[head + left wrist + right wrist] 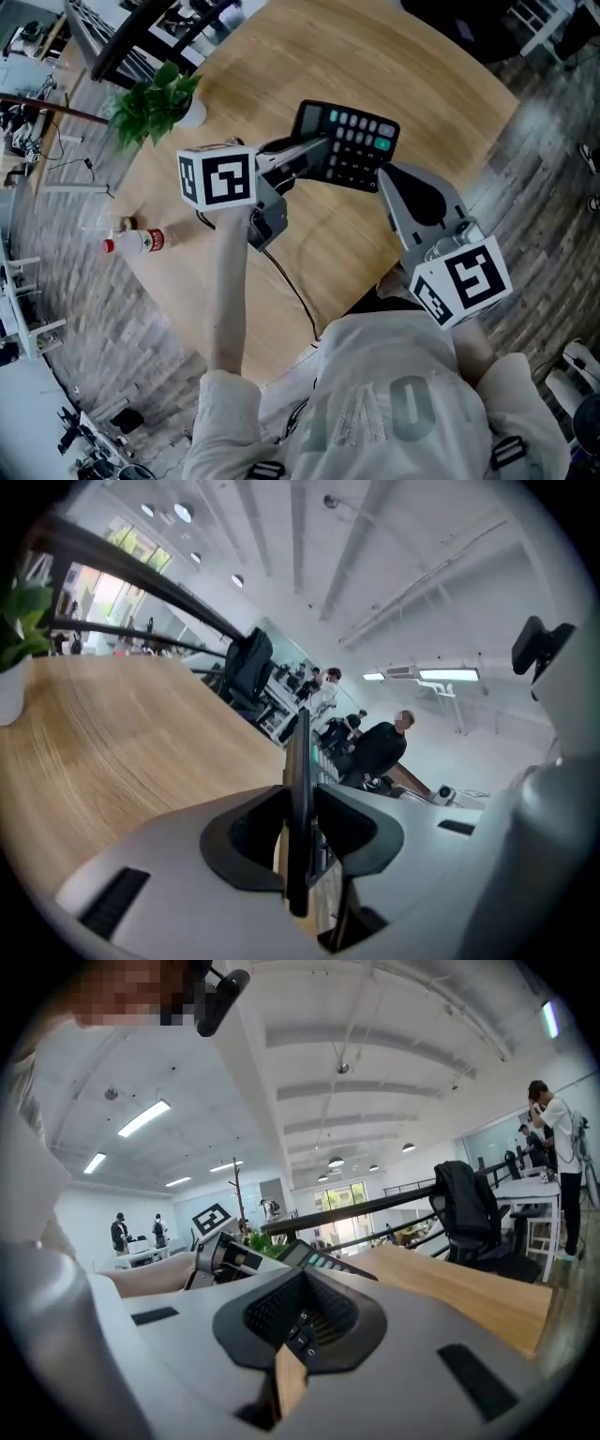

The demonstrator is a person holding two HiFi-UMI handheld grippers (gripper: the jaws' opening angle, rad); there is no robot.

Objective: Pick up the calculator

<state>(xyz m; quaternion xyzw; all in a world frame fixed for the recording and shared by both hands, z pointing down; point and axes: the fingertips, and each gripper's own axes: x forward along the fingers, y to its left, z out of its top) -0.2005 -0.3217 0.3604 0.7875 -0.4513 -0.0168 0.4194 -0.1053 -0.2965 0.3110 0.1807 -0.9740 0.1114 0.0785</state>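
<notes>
The calculator (349, 145) hangs clear above the round wooden table (281, 56), its long axis running left to right. The left gripper (314, 150) is clamped on its left end, seen edge-on in the left gripper view. The right gripper (382, 176) pinches its near-right corner. Open room lies all around, and the potted plant (155, 98) and bottle (136, 242) sit well apart at the left.

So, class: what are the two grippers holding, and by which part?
Both hold the calculator: the left gripper clamps its edge near the display, and the right gripper clamps the keypad-end corner.
</notes>
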